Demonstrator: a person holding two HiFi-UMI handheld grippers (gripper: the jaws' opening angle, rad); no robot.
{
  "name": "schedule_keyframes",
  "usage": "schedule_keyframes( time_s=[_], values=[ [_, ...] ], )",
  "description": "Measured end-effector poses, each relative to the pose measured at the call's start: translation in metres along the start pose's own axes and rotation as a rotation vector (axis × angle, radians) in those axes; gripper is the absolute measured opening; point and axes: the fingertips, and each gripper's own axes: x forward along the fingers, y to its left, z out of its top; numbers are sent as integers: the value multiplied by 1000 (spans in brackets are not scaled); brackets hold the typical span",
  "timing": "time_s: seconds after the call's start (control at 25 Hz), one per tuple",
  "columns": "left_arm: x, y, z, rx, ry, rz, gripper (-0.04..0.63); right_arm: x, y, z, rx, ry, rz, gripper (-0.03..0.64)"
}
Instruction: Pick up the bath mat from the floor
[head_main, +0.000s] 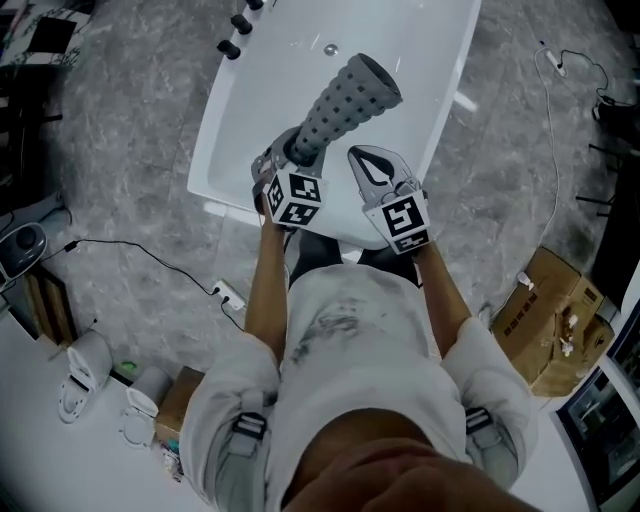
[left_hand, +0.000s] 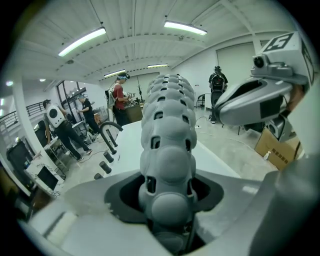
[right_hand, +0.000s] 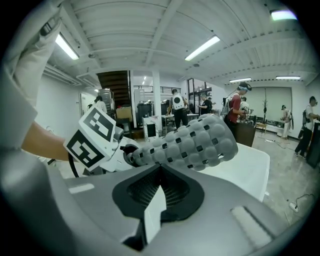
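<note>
My L gripper (head_main: 288, 152) clamps near end of rolled grey perforated rubber bath mat (head_main: 340, 100), aloft over near edge of white bathtub (head_main: 430, 60); R gripper (head_main: 378, 170) closed, empty; mat prob. light, soft, springy, so grip roll's end firmly.

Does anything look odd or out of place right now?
Only the bath mat: it is rolled into a tube, gripped at one end by the left tool, and sticks out tilted over the white bathtub rather than lying flat. The right tool beside it holds nothing.
</note>
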Motion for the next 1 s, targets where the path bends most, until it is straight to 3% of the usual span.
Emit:
schedule_keyframes(
  time_s=[0.44, 1.0],
  values=[
    [-59, 18, 51, -61, -95, 38, 207, -25, -6, 55, -55, -47, -19, 2],
    [-124, 20, 109, -91, -209, 28, 207, -63, -14, 113, -90, -109, -33, 2]
  ],
)
